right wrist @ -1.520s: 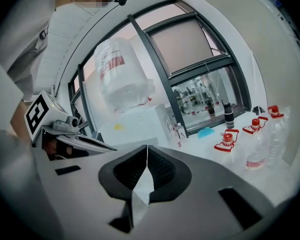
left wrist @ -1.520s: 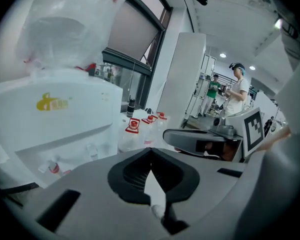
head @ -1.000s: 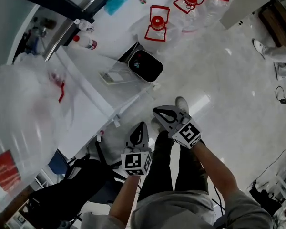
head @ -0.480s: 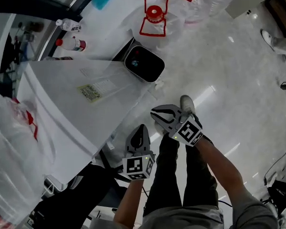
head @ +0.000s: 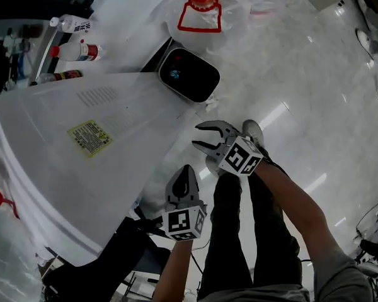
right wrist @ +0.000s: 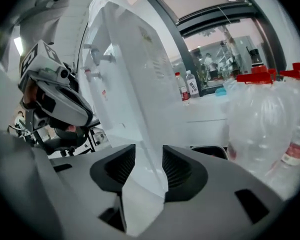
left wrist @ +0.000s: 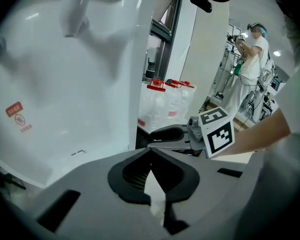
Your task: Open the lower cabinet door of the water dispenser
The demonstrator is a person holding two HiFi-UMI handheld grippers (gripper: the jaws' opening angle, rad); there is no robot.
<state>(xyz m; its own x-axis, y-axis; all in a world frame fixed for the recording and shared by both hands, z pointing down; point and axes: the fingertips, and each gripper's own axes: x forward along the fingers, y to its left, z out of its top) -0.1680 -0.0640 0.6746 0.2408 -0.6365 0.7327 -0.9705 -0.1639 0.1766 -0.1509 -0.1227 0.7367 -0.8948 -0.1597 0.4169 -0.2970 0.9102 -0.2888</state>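
Note:
The white water dispenser point(head: 82, 168) fills the left of the head view, seen from above; its lower cabinet door cannot be made out there. My right gripper point(head: 197, 137) is beside its front right corner, open; the jaws have just been opening and nothing is pressed between them. In the right gripper view the dispenser's point(right wrist: 130, 84) corner edge lines up with the gap of my right gripper point(right wrist: 149, 159); whether it touches cannot be told. My left gripper point(head: 186, 170) is shut and empty, lower in the picture. In its own view my left gripper point(left wrist: 151, 153) faces the dispenser's white side point(left wrist: 65, 94).
A black-topped appliance point(head: 189, 74) sits on the floor behind the dispenser. Water jugs with red caps point(head: 201, 5) stand farther back, also in the right gripper view point(right wrist: 270, 119). Small bottles point(head: 72, 49) lie at upper left. A person point(left wrist: 250, 59) stands far off. Pale glossy floor point(head: 315, 93) lies at right.
Both grippers have sunk beside the dispenser, whose top now fills more of the head view. The right gripper's jaws went from shut to open and turned toward the dispenser's corner.

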